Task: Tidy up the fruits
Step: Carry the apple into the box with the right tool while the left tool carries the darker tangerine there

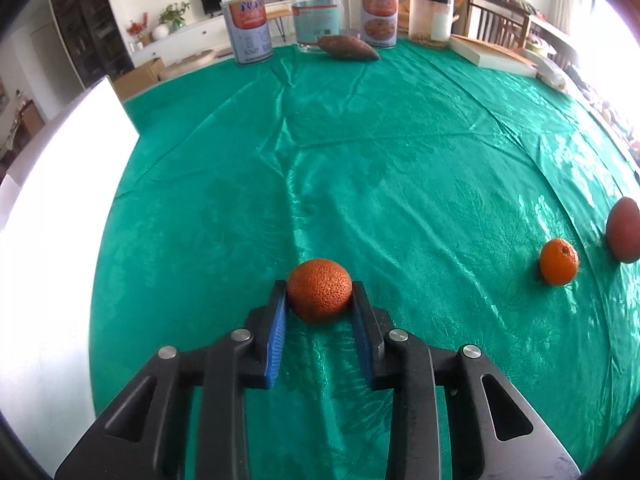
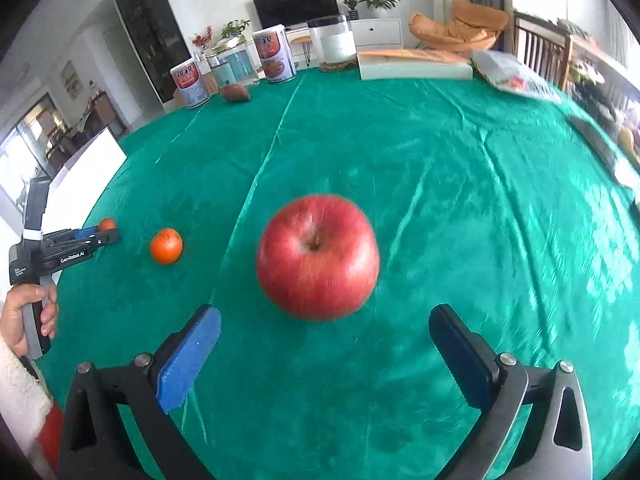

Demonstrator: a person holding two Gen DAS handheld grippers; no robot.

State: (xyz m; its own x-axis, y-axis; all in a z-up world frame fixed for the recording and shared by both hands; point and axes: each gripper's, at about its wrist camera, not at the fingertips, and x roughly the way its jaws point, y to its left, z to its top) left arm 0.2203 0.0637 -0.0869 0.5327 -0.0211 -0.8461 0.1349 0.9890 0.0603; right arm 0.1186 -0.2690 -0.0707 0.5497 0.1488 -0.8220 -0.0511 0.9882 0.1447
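A rough-skinned orange (image 1: 319, 295) sits between the blue pads of my left gripper (image 1: 320, 294), which is shut on it over the green tablecloth (image 1: 360, 160). A second orange (image 1: 558, 261) lies to the right, with a red apple (image 1: 624, 230) beyond it at the frame edge. In the right wrist view the red apple (image 2: 318, 256) rests on the cloth just ahead of my right gripper (image 2: 324, 320), whose fingers stand wide open and apart from it. The loose orange (image 2: 166, 245) and my left gripper (image 2: 105, 232) with its orange (image 2: 107, 224) appear at the left.
A sweet potato (image 1: 347, 47), two printed tins (image 1: 247, 28), a glass jar (image 1: 319, 14) and a plastic jar (image 1: 430, 18) line the far edge. A flat box (image 2: 414, 65) and a snack bag (image 2: 516, 76) lie back right. A white board (image 1: 64, 184) stands left. A hand (image 2: 24, 316) holds the left gripper.
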